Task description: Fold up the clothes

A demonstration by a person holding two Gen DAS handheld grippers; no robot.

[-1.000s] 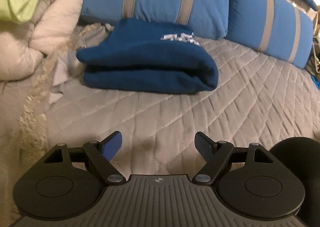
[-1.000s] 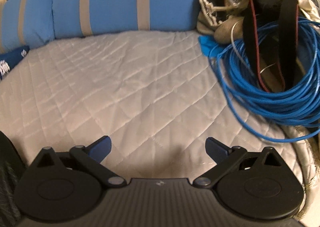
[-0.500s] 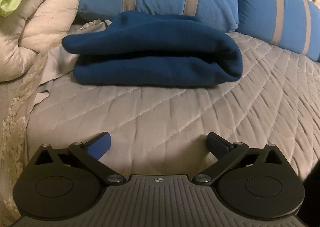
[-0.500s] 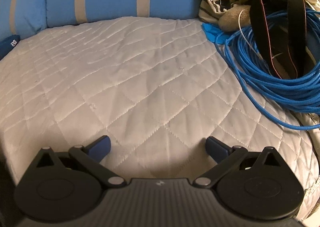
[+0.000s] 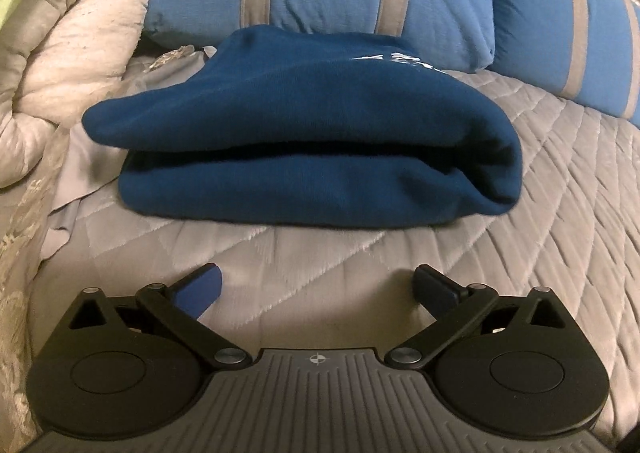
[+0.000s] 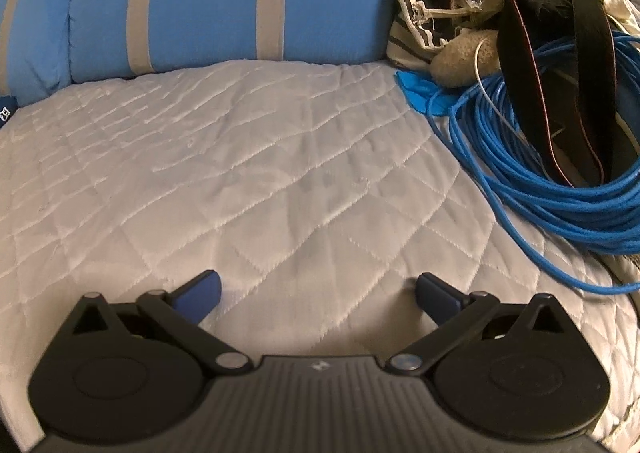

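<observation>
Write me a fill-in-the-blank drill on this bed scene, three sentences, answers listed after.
1. The folded garment lying on the quilted bedcover is dark ____.
2. The left claw is ____, with nothing between its fingers.
3. In the right wrist view, the coiled cable at the right side of the bed is ____.

Missing words: blue; open; blue

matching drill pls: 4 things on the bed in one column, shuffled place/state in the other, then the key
1 navy garment
2 blue cable
3 striped pillow
4 cream comforter

A coiled, right edge of the bed
B bunched up, far left
C folded, lying ahead of the left gripper
D propped along the back of the quilt

Pairs: 1-C, 2-A, 3-D, 4-B
</observation>
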